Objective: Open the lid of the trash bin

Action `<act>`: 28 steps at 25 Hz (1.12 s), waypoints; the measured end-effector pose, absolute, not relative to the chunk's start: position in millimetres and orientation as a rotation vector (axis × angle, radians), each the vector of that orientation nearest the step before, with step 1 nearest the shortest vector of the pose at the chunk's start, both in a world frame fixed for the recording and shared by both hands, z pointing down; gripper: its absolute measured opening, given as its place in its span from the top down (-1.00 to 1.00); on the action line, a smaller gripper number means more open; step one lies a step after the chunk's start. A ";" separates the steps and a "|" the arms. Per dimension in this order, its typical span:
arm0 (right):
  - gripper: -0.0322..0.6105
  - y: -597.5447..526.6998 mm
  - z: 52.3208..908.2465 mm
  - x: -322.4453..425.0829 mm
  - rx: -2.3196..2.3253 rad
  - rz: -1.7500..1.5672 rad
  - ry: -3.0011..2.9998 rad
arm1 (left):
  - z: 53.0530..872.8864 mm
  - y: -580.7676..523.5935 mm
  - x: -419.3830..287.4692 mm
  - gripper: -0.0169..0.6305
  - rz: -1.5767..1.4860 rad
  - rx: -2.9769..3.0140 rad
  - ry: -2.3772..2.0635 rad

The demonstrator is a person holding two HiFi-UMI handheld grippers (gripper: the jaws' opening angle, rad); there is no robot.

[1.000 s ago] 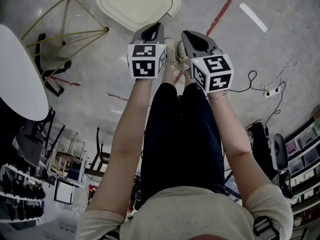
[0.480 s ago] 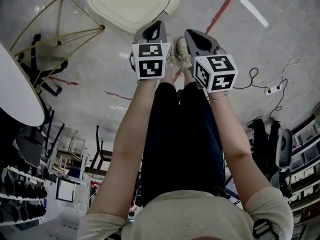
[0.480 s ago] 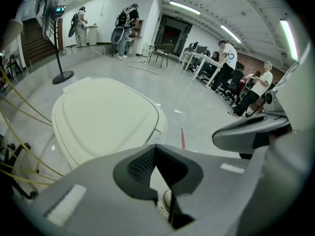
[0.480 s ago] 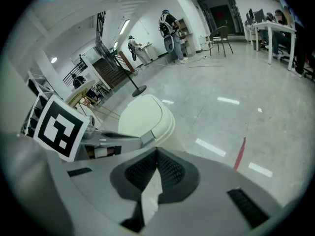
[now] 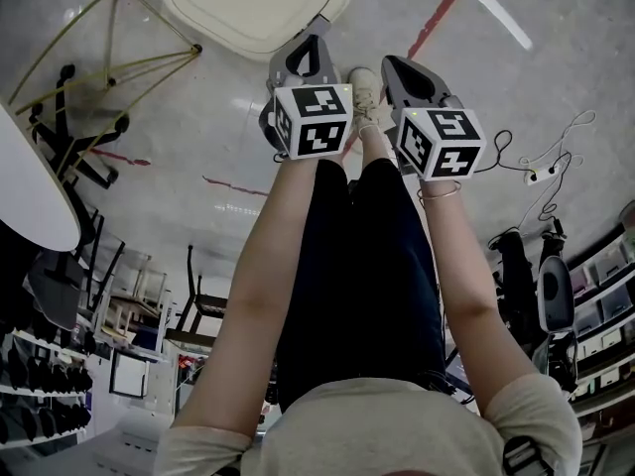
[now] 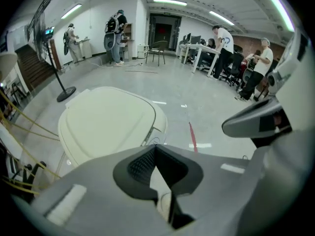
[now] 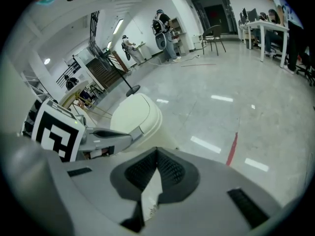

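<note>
**Tongs of both grippers pressed together, trash bin lid down**

Head view: left gripper (image 5: 310, 43) and right gripper (image 5: 402, 75) are held out side by side over the person's legs, both pointing forward and down. Each carries a black-and-white marker cube. The cream-white plastic trash bin (image 5: 253, 3) stands on the grey polished floor (image 5: 198, 147) ahead and a bit left. Its lid lies flat and shut. The left tongs' tip overlaps the bin's near rim in this view; contact can't be told. The right gripper is off to the bin's right, apart from it. A red tape line (image 5: 442, 18) runs on the floor right of the bin. A frame of thin yellow rods (image 5: 109, 67) sits left of the bin. One pale shoe (image 5: 365, 87) shows between the grippers.

Left gripper view: left gripper (image 6: 155, 149) has its tongs pressed together at the tip, with nothing pinched. The trash bin (image 6: 106, 124) is just beyond and left of the tip, lid closed. The red tape line (image 6: 192, 135) is to the right. The right gripper (image 6: 256, 122) shows at the right edge.

Right gripper view: right gripper (image 7: 157, 154) also has its tongs pressed together and empty. The trash bin (image 7: 135, 114) lies ahead to the left. The left gripper (image 7: 113, 136) reaches in from the left, its tip near the bin's near rim. The red tape line (image 7: 231, 149) is at right.
</note>
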State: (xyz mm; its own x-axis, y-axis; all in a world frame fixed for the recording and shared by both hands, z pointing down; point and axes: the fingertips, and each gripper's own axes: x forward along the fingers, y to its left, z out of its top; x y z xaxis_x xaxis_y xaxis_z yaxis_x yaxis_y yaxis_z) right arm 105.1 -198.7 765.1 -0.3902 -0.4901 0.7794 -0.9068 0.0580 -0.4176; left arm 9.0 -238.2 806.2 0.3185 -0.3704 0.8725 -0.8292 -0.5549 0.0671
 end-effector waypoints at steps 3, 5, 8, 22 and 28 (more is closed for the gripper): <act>0.88 -200.2 765.2 107.6 1.401 1.274 -1.907 | 807.7 -237.8 8.8 0.92 1.214 2.103 -1.070; 0.88 -200.2 765.1 105.7 1.398 1.267 -1.913 | 809.1 -237.4 6.9 0.92 1.208 2.093 -1.065; 0.88 -199.8 762.1 103.1 1.403 1.258 -1.919 | 809.0 -236.9 4.9 0.92 1.199 2.094 -1.039; 0.88 -184.6 739.1 84.9 1.335 1.248 -1.945 | 791.3 -232.9 -6.5 0.92 1.046 2.035 -1.002; 0.88 -185.2 707.4 80.6 1.310 1.203 -1.993 | 765.6 -223.8 -9.0 0.92 0.907 1.990 -0.980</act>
State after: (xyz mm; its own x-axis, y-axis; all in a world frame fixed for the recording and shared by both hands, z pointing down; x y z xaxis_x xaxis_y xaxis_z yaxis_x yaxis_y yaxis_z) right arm 80.6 -185.2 707.4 -0.4365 -0.4877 0.7560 -0.8962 0.1616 -0.4132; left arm -9.0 -223.8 765.6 0.4612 -0.3326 0.8226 -0.8458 -0.4451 0.2942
